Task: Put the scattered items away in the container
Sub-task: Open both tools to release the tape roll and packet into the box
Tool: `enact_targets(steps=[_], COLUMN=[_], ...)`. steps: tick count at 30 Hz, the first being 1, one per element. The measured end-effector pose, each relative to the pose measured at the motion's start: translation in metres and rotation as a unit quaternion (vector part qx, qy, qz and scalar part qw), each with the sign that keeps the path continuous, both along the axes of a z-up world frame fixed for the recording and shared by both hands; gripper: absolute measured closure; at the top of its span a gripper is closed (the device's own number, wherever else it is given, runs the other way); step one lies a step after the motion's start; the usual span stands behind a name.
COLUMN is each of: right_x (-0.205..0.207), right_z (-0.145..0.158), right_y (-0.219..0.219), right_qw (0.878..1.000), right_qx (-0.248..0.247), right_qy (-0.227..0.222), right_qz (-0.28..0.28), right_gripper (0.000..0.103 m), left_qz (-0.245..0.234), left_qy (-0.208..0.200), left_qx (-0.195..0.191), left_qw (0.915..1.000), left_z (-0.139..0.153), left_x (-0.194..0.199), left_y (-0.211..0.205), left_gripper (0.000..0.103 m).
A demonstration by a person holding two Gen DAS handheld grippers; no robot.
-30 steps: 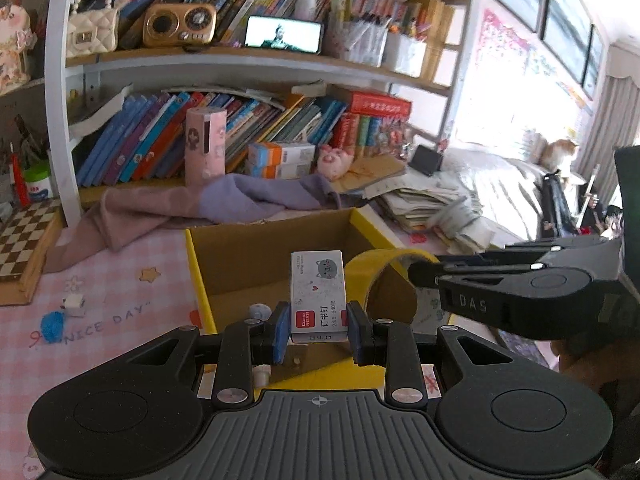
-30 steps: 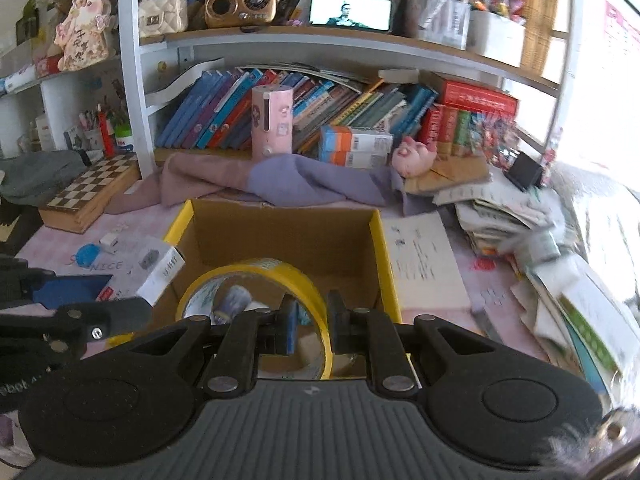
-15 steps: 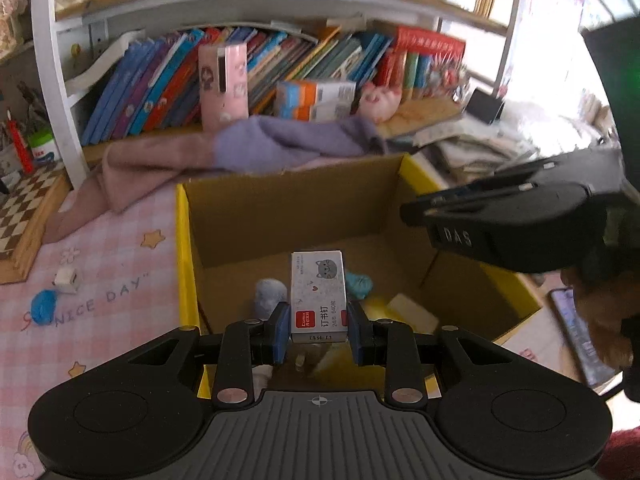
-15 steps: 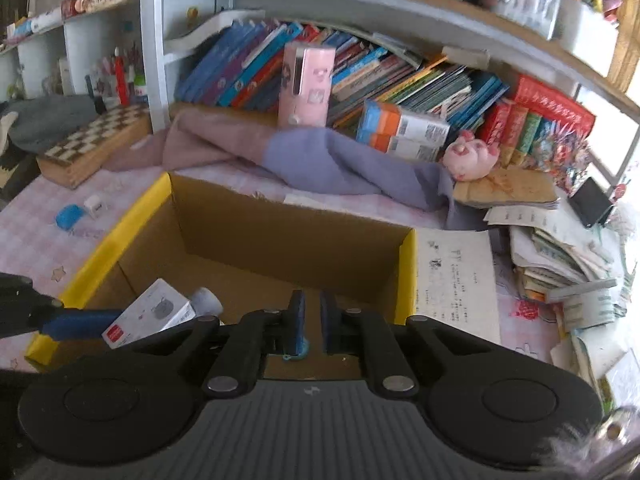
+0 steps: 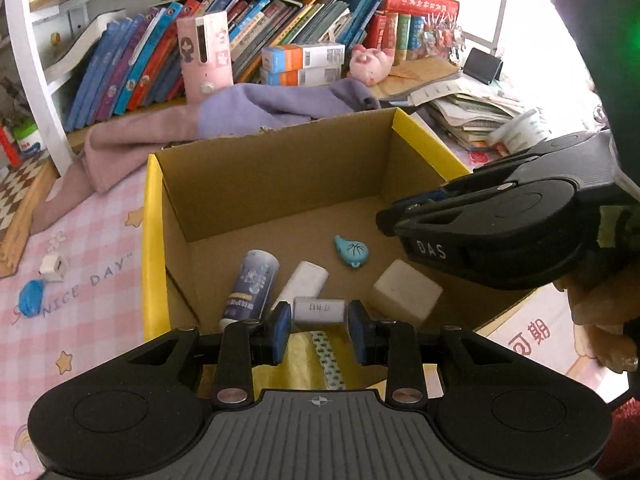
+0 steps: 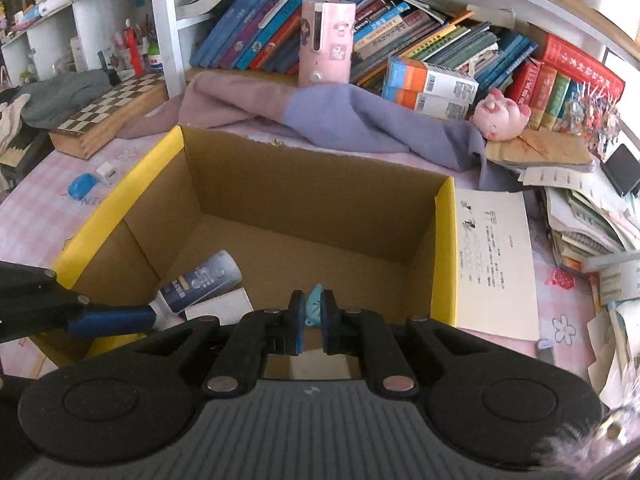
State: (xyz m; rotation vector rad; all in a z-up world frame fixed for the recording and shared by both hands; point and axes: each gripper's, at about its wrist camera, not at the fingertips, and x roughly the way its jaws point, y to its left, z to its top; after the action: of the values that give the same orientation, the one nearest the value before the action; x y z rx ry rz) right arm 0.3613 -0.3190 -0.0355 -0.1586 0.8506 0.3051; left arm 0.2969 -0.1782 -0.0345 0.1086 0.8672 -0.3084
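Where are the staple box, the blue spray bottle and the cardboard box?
staple box [image 5: 318, 309], left wrist view, its printed end face.
blue spray bottle [image 5: 252, 286], left wrist view, mid label.
cardboard box [image 6: 320, 184], right wrist view, inner far wall.

This is a lived-in room in a home, most likely a child's or student's study corner. A white bookshelf is crammed with leaning books and a fat red dictionary. The counter wears a pink checked cloth printed with stars and "NICE DAY". On it lie a chessboard, a pink plush pig, a rumpled pink and purple blanket and a loose heap of papers. A yellow-edged cardboard box sits in the middle, and bright daylight floods in from the right side.
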Motion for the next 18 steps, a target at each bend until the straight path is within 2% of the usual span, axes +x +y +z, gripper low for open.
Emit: enact_targets(steps=[1, 2, 3, 9, 18], right_x=[0.000, -0.001, -0.002, -0.012, -0.047], right_z=[0.000, 0.000, 0.000, 0.008, 0.036], right_y=[-0.002, -0.003, -0.005, -0.010, -0.015], right_qw=[1.000, 1.000, 1.000, 0.999, 0.996], right_qx=[0.002, 0.005, 0.008, 0.024, 0.047], right_qy=[0.002, 0.003, 0.004, -0.005, -0.059], right_qz=[-0.002, -0.004, -0.007, -0.022, -0.053], right_gripper=[0.095, 0.095, 0.095, 0.094, 0.094], left_qz=[0.001, 0.002, 0.003, 0.018, 0.054], left_qy=[-0.005, -0.012, -0.023, -0.071, -0.130], left_qx=[-0.003, -0.006, -0.007, -0.013, -0.027], left_qw=[1.0000, 0.9999, 0.9997, 0.9972, 0.9897], left_z=[0.002, 0.005, 0.008, 0.027, 0.053], left_x=[-0.002, -0.004, -0.007, -0.023, -0.053], left_y=[0.000, 0.001, 0.002, 0.006, 0.031], left_gripper=[0.052, 0.038, 0.034, 0.027, 0.019])
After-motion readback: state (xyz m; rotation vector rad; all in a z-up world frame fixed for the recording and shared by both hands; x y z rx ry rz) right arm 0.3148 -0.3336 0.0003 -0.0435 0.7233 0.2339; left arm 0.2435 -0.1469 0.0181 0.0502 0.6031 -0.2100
